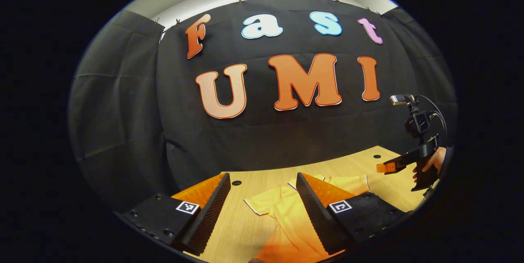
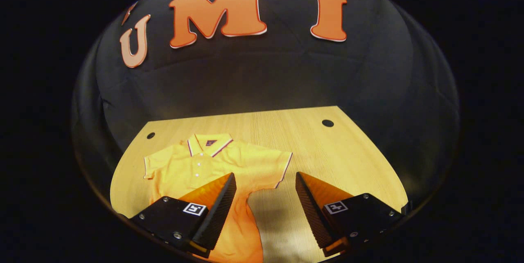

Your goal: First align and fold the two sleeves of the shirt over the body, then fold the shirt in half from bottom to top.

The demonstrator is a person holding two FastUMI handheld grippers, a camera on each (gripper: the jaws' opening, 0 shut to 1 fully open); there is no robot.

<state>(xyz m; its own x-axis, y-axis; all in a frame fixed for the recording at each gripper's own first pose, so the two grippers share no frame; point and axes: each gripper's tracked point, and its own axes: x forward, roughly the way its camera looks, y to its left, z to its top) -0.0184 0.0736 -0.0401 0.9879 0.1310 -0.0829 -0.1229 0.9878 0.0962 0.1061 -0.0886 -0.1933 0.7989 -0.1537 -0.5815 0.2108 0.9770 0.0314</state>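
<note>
Shirt [image 2: 213, 165] flat on table [image 2: 327, 152]; collar label unreadable; right gripper [image 2: 265, 197] agape.

The shirt [image 2: 196, 165] was orange-yellow, its collar [image 2: 209, 143] and sleeve [image 2: 275, 165] hems trimmed with dark and white stripes. The bench [image 2: 327, 152] was pale wood-grain with dark round holes [image 2: 327, 123].

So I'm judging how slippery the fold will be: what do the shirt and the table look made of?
Shirt: soft matte knit, probably cotton; it drapes and wrinkles, with a ribbed striped collar. Table: pale wood or wood-look laminate, smooth, with straight grain lines.
</note>
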